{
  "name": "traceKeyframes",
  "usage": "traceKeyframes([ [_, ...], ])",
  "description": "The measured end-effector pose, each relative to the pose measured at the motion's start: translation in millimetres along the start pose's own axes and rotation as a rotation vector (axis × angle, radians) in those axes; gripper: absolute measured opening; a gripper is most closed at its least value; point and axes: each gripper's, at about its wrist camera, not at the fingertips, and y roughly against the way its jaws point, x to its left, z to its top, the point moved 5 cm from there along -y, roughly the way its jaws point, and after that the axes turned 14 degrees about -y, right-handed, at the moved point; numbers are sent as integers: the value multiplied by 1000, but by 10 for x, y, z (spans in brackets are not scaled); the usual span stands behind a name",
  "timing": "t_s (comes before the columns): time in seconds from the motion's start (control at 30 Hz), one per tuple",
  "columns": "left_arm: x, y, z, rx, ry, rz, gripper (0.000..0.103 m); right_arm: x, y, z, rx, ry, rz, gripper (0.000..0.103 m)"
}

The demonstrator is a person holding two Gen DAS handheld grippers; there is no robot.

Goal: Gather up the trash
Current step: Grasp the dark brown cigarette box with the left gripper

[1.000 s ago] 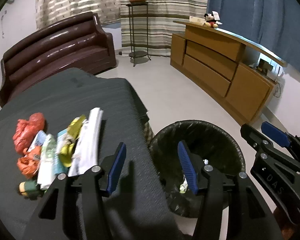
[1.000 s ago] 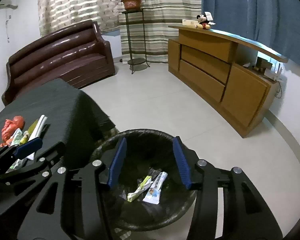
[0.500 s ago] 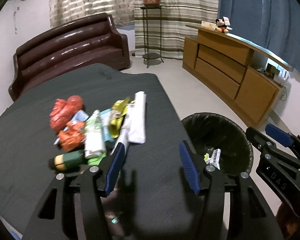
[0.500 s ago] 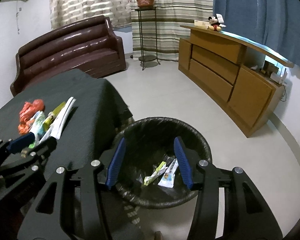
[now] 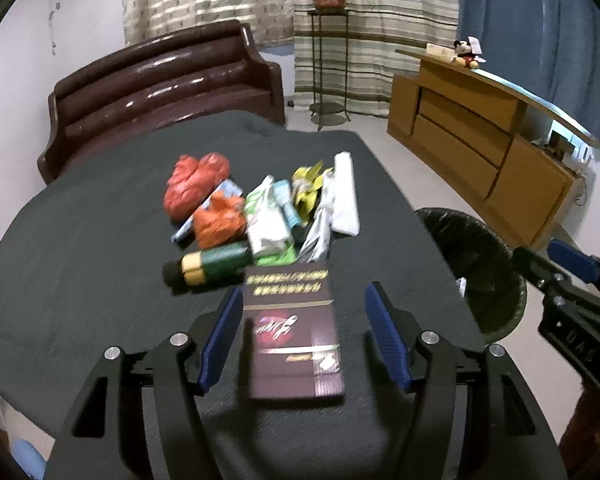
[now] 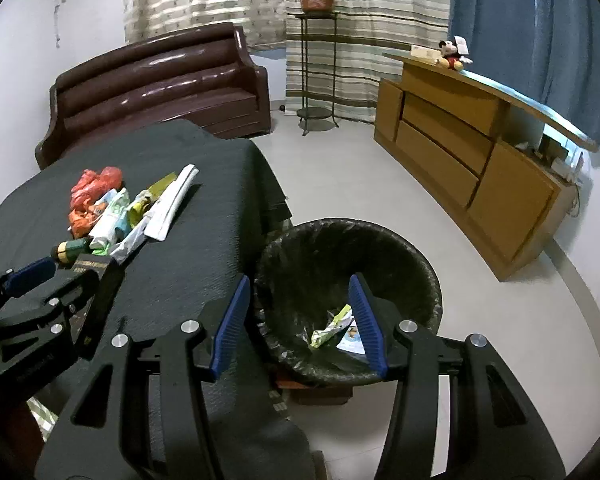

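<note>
The left hand-held gripper is released, its blue-padded fingers spread to either side of a dark maroon rectangular carton with gold lettering; neither finger touches it. The carton lies flat on the dark grey cloth-covered bench, its long axis running near to far, in line with the fingers. Its far short edge sits just beside a dark green bottle with a yellow band, which lies across that axis. Beyond lies a pile of orange, white and yellow wrappers. Bare cloth extends left of the pile and carton. The right hand-held gripper is also released and grasps nothing, positioned over the black-lined round waste bin standing on the floor just beside the bench's right edge; discarded wrappers lie inside it.
</note>
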Motion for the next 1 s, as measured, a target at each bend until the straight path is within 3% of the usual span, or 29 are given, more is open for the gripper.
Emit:
traceKeyframes([
  [0.67, 49, -137, -209, 60, 8, 1, 71, 146, 2, -74, 5, 32, 20, 51],
  [0.77, 54, -135, -220, 53, -3, -10, 55, 150, -16, -85, 9, 32, 20, 51],
  [1.0, 103, -52, -257, 24, -20, -6, 55, 185, -61, -134, 19, 36, 19, 51],
])
